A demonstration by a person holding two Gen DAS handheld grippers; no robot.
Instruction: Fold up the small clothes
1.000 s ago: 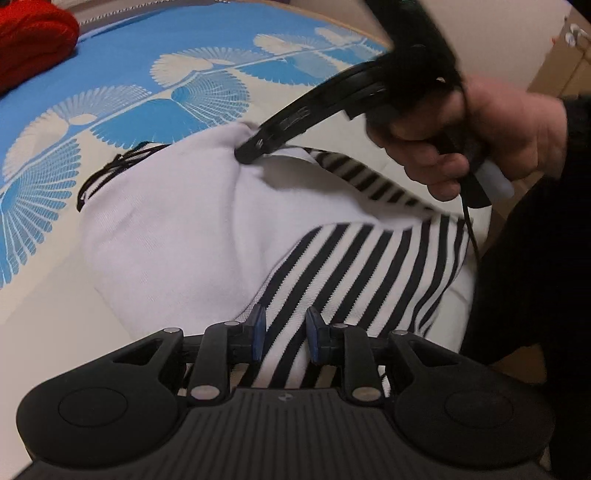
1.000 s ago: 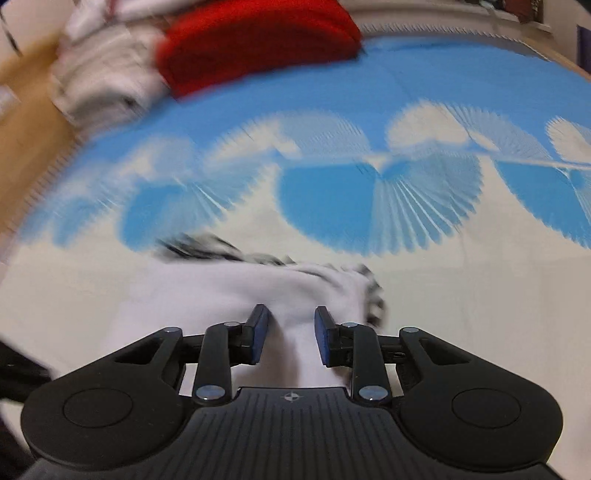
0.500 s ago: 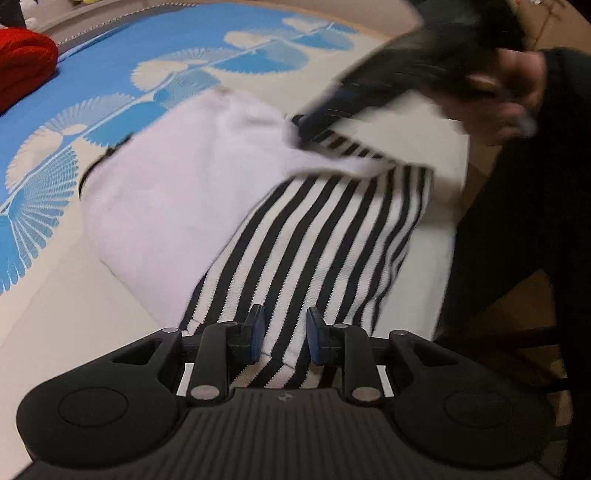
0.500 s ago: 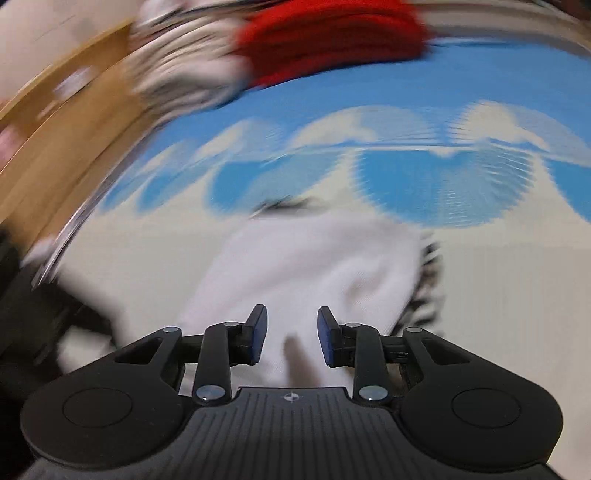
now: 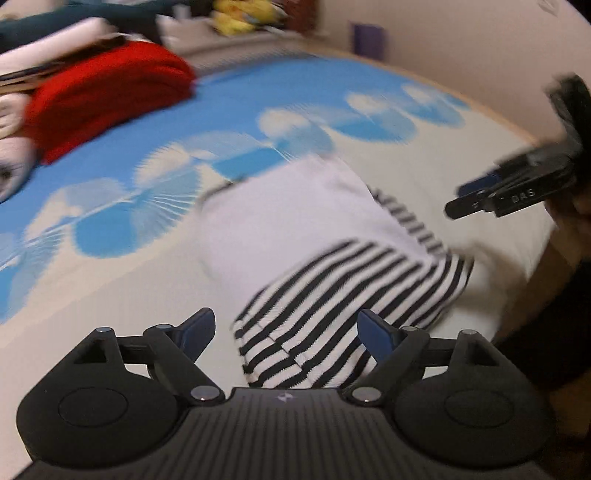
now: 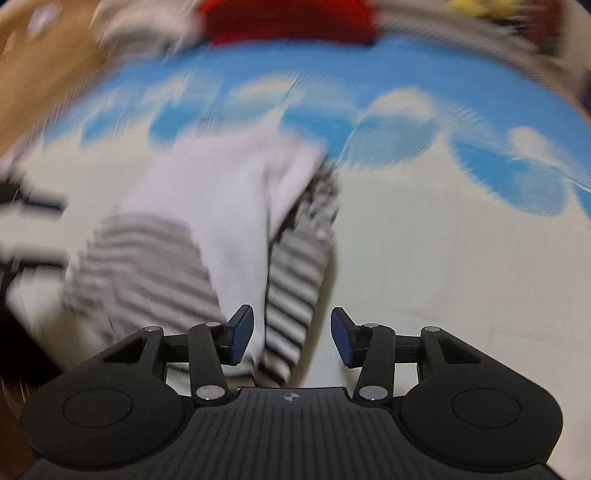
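Observation:
A small white garment (image 5: 295, 225) with black-and-white striped sleeves (image 5: 332, 306) lies folded on a blue-and-cream patterned sheet (image 5: 122, 206). My left gripper (image 5: 286, 332) hovers over the near striped sleeve, its jaws opening wide, pads clear of the cloth. My right gripper (image 6: 291, 338) is above the other striped sleeve (image 6: 295, 295), its jaws opening too, with the cloth below and not pinched. The right gripper (image 5: 509, 192) also shows at the right edge of the left wrist view, held by a hand.
A folded red garment (image 5: 107, 96) lies on a pile of other clothes (image 5: 22, 122) at the far left of the bed. A yellow soft toy (image 5: 240, 14) sits behind it. Wooden floor (image 6: 33, 74) lies beyond the bed's left edge.
Both grippers have let go of the garment and drawn back and up. The striped sleeves, held up before, now lie folded over the white body.

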